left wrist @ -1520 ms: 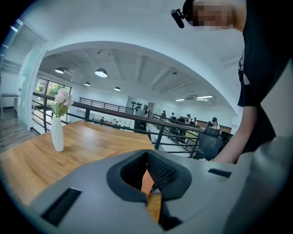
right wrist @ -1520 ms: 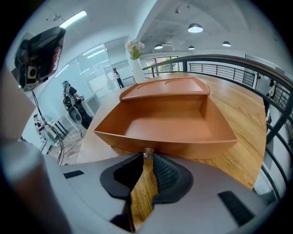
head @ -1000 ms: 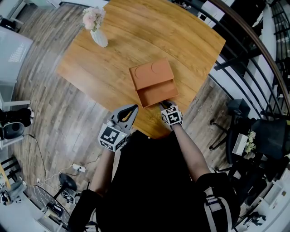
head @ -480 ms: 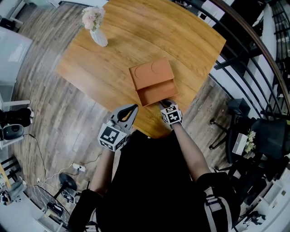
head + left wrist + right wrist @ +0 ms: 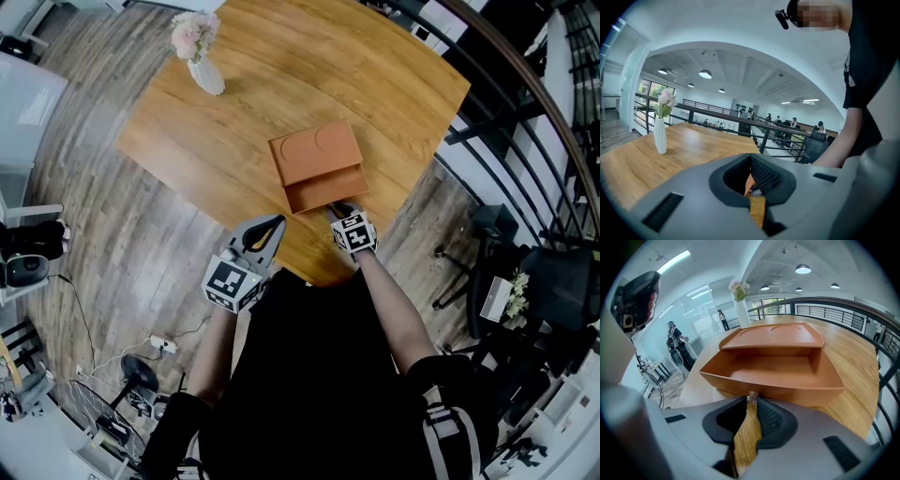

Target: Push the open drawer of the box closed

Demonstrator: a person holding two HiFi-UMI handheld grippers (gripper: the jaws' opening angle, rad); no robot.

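An orange-brown box [image 5: 317, 155] sits on the wooden table [image 5: 234, 112], and its drawer [image 5: 323, 195] stands part-way out toward me. Seen from the right gripper view, the drawer [image 5: 773, 373] is empty, with a small clear knob [image 5: 752, 396] on its front. My right gripper [image 5: 342, 215] is shut, its tips [image 5: 751, 401] against that knob and the drawer front. My left gripper [image 5: 266, 232] is shut on nothing and hovers over the table's near edge, left of the drawer; in its own view [image 5: 751, 161] only bare tabletop lies ahead.
A white vase of pink flowers [image 5: 200, 58] stands at the table's far left corner. A black railing [image 5: 525, 103] runs along the right side, beyond the table. A chair [image 5: 483, 230] stands on the floor at the right.
The drawer has slid a little way into the box, and my right gripper has moved forward with it. The left gripper has not moved.
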